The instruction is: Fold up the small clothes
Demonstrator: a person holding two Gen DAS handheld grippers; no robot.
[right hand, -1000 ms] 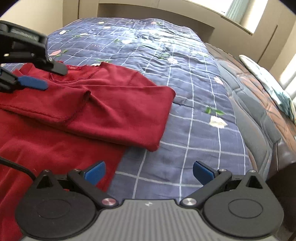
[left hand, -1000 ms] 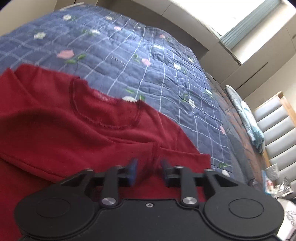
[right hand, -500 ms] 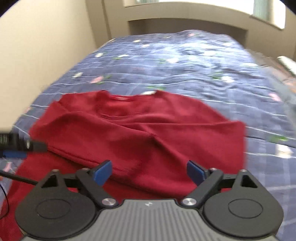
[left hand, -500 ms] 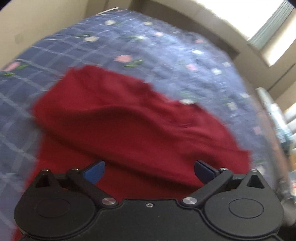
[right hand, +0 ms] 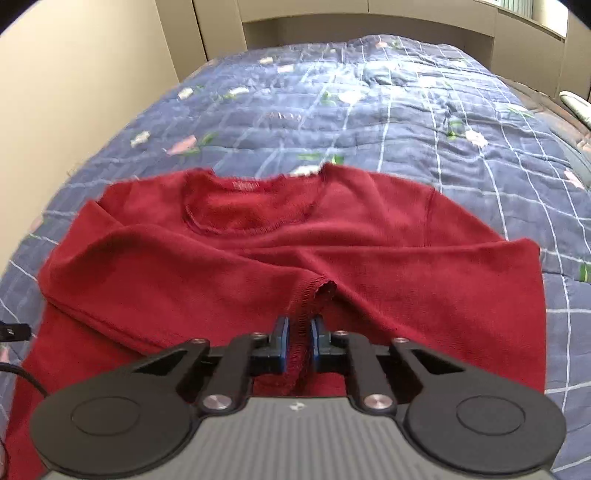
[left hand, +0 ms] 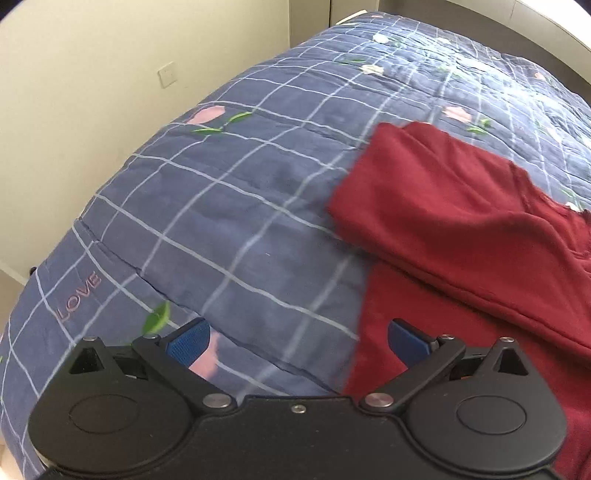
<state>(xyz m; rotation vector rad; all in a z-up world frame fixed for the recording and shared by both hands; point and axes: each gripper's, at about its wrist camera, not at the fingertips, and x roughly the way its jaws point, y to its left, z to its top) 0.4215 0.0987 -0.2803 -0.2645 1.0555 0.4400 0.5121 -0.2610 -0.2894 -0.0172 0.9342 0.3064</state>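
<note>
A dark red long-sleeved sweater (right hand: 258, 266) lies flat on the blue quilt, neck hole away from me, both sleeves folded across its chest. My right gripper (right hand: 298, 341) is shut on the stitched cuff of a folded sleeve (right hand: 314, 291) at the sweater's middle. In the left wrist view the sweater (left hand: 461, 229) fills the right side. My left gripper (left hand: 295, 339) is open and empty, hovering over the sweater's left edge where it meets the quilt.
The blue checked quilt (left hand: 221, 206) with flower prints covers the bed. A cream wall (left hand: 92, 81) runs close along the bed's left side. A wooden headboard ledge (right hand: 369, 22) stands beyond the bed. A black cable (right hand: 22, 373) shows at the right wrist view's left edge.
My left gripper let go of the sleeve cuff, opened, and swung left to the sweater's left edge. My right gripper moved to the sweater's middle and shut on the cuff.
</note>
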